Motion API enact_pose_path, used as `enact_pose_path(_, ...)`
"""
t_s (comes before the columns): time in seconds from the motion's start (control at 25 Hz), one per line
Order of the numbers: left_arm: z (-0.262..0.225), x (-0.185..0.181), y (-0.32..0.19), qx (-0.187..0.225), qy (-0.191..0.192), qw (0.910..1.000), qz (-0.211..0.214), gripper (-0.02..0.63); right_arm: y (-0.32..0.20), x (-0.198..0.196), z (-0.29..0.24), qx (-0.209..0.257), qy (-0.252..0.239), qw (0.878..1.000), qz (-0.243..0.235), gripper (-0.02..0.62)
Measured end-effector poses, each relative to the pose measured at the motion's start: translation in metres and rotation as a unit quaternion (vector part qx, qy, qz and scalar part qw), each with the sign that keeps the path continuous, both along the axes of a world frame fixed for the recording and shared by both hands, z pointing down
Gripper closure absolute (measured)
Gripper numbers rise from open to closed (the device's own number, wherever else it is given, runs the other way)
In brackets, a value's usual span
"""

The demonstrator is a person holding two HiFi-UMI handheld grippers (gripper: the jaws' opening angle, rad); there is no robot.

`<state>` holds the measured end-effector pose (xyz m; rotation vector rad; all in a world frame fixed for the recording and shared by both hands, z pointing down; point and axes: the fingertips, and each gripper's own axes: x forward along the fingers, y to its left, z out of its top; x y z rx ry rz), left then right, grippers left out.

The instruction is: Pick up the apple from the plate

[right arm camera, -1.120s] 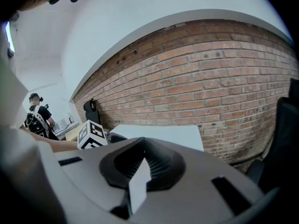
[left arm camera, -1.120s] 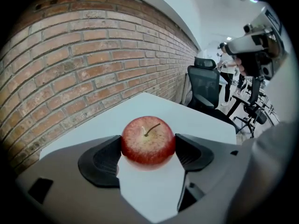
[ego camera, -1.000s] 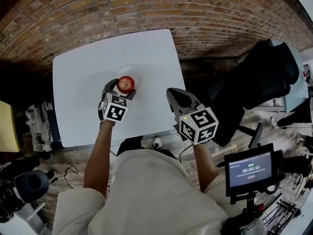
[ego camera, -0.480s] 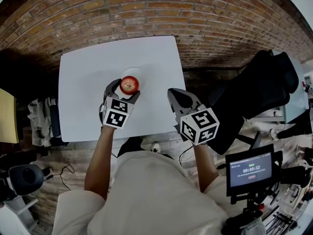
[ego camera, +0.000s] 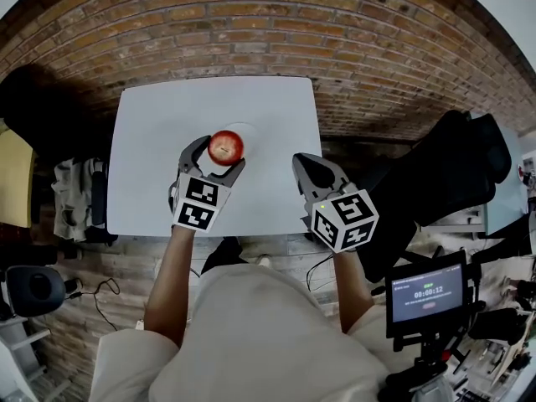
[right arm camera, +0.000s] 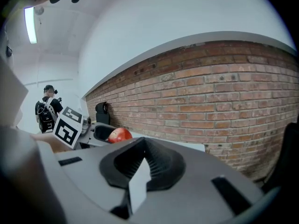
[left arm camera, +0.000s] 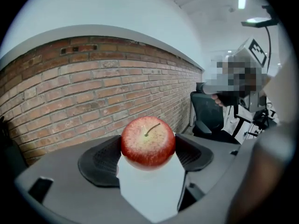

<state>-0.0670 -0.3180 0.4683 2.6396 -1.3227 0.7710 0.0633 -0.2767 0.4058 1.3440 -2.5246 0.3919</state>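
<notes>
Since the left tongs (ego camera: 223, 152) are clamped on the apple (ego camera: 226, 146), w/ one pad each side of it in the left gripper view, the grab itself looks done. Apple sits b/w the jaws, stem up. The brick wall is behind it and only a wedge of white table (ego camera: 159, 124) shows under it, so I'd judge it's already off the plate (ego camera: 249, 130). Head view shows the plate's pale rim just beyond & right of the fruit, w/ the apple overlapping its near edge; contact can't be fully ruled out from that angle. Further right, the right tongs (ego camera: 305, 164) hang over the table's near-right edge, jaws closed together w/ nothing b/w them, well apart from the apple. What's left, at most: raise it clear & keep it steady.

Vs. 1 s ago: apple then lay on the plate w/ the left tongs around it. Now it looks bigger in head view, i.e. nearer the camera, so lifted. Table & plate sit lower-right in the view, so the head moved too. Right tongs approx same pose, idle both times.
</notes>
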Motion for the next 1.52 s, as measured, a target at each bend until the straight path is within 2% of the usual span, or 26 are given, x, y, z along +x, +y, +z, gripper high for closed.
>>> enact_pose_path(0.44, -0.05, 0.001, 0.029, 0.044, 0.025, 0.9987, 0.001, 0.236, 0.01, -0.01, -0.026, 0.032, 0.004, 0.999, -0.019, 0.592)
enact_pose_path(0.64, -0.058, 0.003, 0.037, 0.055, 0.02, 0.9983, 0.007, 0.236, 0.012, -0.011, -0.032, 0.039, 0.001, 0.999, -0.024, 0.592)
enact_pose_path(1.0, -0.075, 0.002, 0.041, 0.076, 0.037, 0.9964, 0.009, 0.236, 0.01, -0.018, -0.04, 0.052, 0.006, 0.998, -0.031, 0.593)
enact_pose_path(1.2, -0.086, -0.001, 0.041, 0.081, 0.054, 0.9952, 0.009, 0.236, 0.009, -0.02, -0.047, 0.058, 0.007, 0.998, -0.03, 0.594)
enact_pose_path(1.52, -0.088, -0.002, 0.041, 0.082, 0.057, 0.995, 0.006, 0.236, 0.007, -0.019, -0.045, 0.054, 0.009, 0.998, -0.024, 0.594)
